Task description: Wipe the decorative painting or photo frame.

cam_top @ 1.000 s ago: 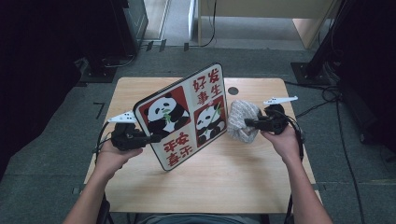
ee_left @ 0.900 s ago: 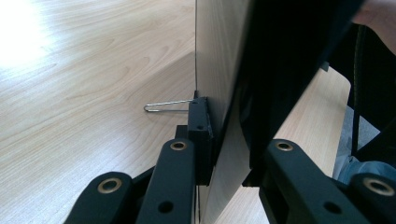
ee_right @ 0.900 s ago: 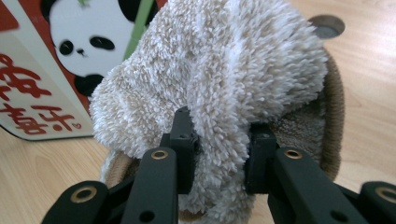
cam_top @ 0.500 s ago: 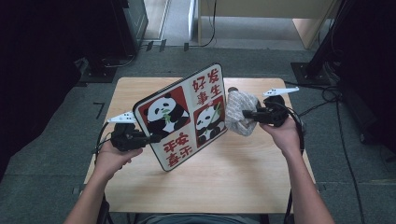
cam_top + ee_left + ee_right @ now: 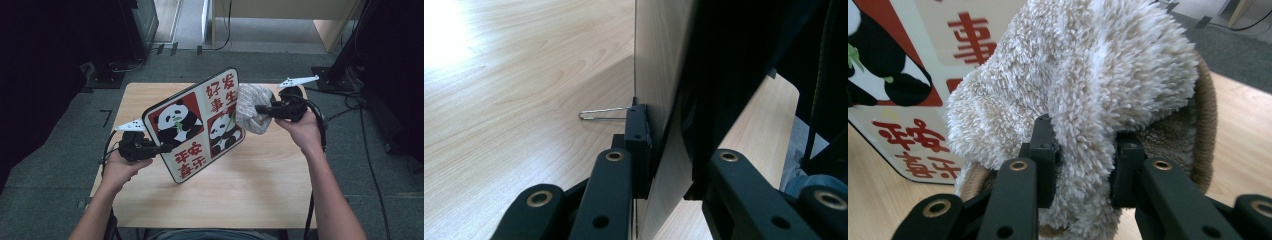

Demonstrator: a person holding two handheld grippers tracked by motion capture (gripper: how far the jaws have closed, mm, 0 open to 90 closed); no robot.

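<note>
Fluffy beige cloth [image 5: 252, 107] is bunching between the jaws of the right tongs [image 5: 260, 108], which are clenched on a thick fold of it; in the right gripper view the pile [image 5: 1083, 100] is bulging out above and around both black jaws, with a darker brown lining showing at its right edge. From the high view the cloth is hanging clear of the wooden tabletop [image 5: 250, 195] and is pressing against the upper right edge of the panda board [image 5: 197, 125].

That board, a flat white panel with rounded corners, two red squares with pandas and red characters, is standing tilted on its lower edge above the middle of the tabletop, its printed face turned up towards the high camera. The left tongs [image 5: 167, 147] are grasping it at its lower left edge. In the left gripper view the board [image 5: 659, 75] is appearing edge-on, running upward between the two jaws, which are closing tight on it from either side. A thin metal wire loop [image 5: 601, 114] is sticking out sideways beside the left jaw's pad, over the pale wood.

Both forearms are reaching in from the near side of the tabletop, the left hand [image 5: 122, 167] sitting low near the left edge and the right hand [image 5: 302, 130] sitting higher towards the far right corner.
</note>
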